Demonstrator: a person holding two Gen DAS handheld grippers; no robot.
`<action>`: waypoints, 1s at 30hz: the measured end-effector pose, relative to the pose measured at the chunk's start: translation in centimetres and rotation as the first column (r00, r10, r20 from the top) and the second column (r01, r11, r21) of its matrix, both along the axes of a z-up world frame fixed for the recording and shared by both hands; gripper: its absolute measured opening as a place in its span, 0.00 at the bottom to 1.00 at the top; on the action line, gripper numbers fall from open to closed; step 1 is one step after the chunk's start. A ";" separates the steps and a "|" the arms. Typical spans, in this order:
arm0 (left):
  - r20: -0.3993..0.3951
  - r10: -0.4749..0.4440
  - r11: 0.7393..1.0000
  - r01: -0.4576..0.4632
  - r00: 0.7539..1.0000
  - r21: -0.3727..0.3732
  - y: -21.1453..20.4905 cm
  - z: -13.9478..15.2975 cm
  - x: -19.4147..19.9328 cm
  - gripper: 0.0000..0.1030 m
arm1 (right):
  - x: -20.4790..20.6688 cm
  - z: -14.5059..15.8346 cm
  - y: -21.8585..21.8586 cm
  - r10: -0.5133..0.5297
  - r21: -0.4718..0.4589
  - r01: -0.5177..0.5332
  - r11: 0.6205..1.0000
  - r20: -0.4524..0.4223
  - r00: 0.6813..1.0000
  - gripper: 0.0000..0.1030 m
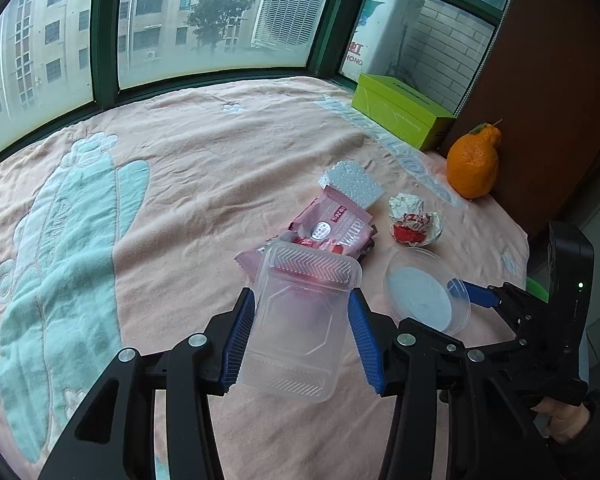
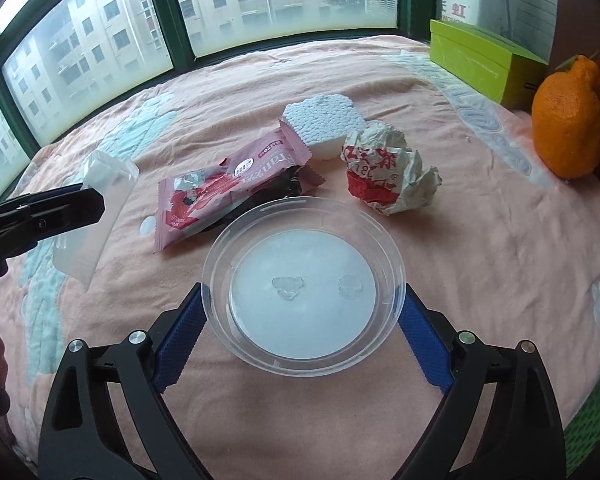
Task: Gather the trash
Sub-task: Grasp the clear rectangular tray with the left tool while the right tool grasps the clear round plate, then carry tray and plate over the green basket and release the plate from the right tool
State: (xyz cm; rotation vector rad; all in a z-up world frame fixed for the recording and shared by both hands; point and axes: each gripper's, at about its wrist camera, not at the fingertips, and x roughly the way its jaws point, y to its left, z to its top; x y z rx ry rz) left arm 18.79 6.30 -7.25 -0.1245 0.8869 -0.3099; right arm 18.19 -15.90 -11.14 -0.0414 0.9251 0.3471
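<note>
The left gripper (image 1: pixel 302 334) has its two blue fingers pressed on the long sides of a clear plastic tray (image 1: pixel 300 320), which it holds tilted above the pink blanket (image 1: pixel 204 152); from the right wrist view the tray hangs clear of the cloth. The right gripper (image 2: pixel 300 334) stands with its fingers wide apart on both sides of a round clear lid (image 2: pixel 302 280). The fingers are just at its rim, but I cannot tell if they really press it, and the lid seems to lie on the blanket. Beyond the right fingertips lie a pink snack wrapper (image 2: pixel 228 188), a white foam piece (image 2: pixel 324 128) and a crumpled paper wrapper (image 2: pixel 384 176), all near each other. An orange fruit (image 2: pixel 568 120) and a green box (image 2: pixel 476 64) stand far to the right and are probably not trash. I judge that the lid is very light, thin and slippery, and it may bend or jump out if squeezed strongly. The best hold is across its widest part, rim to rim, with gentle force.
</note>
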 end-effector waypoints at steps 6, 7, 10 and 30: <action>0.008 -0.048 0.999 0.048 0.999 0.001 -2.5 0.5 -1.2 0.46 | -2.3 1.7 -2.7 -0.017 0.057 0.016 0.998 0.010 1.000 0.88; 0.008 -0.058 0.998 0.058 0.998 0.002 -3.1 0.6 -1.4 0.46 | -2.7 2.0 -3.2 -0.025 0.064 0.023 0.998 0.016 1.000 0.88; 0.012 -0.094 0.996 0.094 0.995 -0.003 -5.0 0.9 -2.1 0.46 | -3.9 2.7 -4.9 -0.048 0.089 0.045 0.995 0.025 0.999 0.88; 0.011 -0.341 0.940 0.341 0.940 -0.009 -19.9 2.0 -5.0 0.46 | -11.4 2.3 -21.8 -0.357 0.096 0.354 0.930 0.019 0.934 0.88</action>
